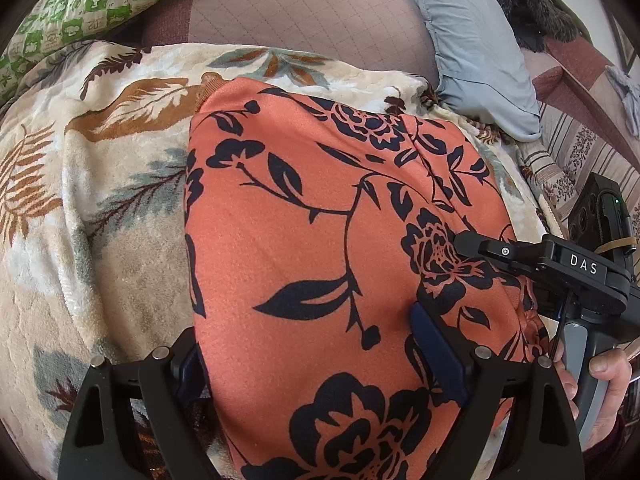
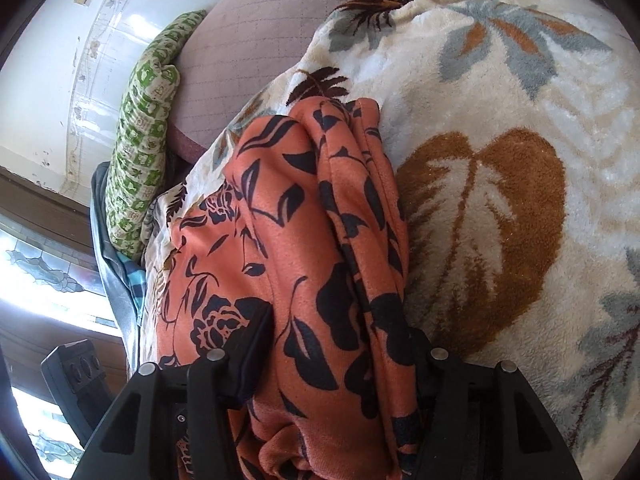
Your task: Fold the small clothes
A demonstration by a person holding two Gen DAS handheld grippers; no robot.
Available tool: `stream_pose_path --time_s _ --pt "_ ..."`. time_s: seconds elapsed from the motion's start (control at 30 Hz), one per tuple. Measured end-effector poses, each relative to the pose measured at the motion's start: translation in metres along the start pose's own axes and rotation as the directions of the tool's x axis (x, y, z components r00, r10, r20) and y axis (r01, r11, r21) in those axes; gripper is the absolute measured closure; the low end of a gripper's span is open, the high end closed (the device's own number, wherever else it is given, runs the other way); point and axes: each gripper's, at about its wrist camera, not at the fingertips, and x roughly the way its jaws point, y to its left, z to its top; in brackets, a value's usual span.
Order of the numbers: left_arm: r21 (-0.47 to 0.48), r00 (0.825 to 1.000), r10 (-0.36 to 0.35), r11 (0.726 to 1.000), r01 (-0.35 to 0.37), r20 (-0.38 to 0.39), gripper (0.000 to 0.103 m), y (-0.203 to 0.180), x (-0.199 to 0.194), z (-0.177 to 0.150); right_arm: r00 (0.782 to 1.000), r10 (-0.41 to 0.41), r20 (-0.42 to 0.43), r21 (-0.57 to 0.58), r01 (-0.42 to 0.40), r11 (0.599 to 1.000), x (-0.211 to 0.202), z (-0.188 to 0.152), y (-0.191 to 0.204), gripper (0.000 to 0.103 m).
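An orange garment with a dark navy flower print [image 1: 320,216] lies folded on a cream leaf-patterned blanket [image 1: 100,184]. My left gripper [image 1: 312,356] is at its near edge; one finger is under the cloth and the other finger [image 1: 436,356] is on top, so the jaws close on a fold. My right gripper [image 1: 496,252] shows at the right edge of the garment in the left wrist view. In the right wrist view the bunched garment [image 2: 304,248] runs between the two fingers of my right gripper [image 2: 336,344], which holds it.
A green patterned pillow [image 1: 92,4] lies at the back left and a pale blue pillow [image 1: 476,44] at the back right. A brown quilted cushion [image 1: 304,8] lies behind the blanket. A tiled wall [image 2: 80,60] and a window show at left in the right wrist view.
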Motion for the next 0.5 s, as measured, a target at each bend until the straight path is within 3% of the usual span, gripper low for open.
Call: stream_pose_path --time_s 0.27,0.37,0.5 --pt "-0.001 1.0 0.003 1.0 -0.003 0.008 0.015 0.0 -0.001 0.001 1.0 -0.006 0.005 -0.006 0.006 1.0 0.0 0.0 0.0 0.046" --pt "-0.014 1.0 0.001 1.0 -0.001 0.027 0.025 0.002 -0.006 0.001 1.0 -0.008 0.012 -0.014 0.008 1.0 -0.002 -0.001 0.006 0.046" --pt "-0.022 0.998 0.003 1.0 -0.002 0.055 0.047 0.005 -0.014 0.002 0.999 -0.017 0.033 -0.048 0.019 0.999 -0.009 -0.002 0.019 0.055"
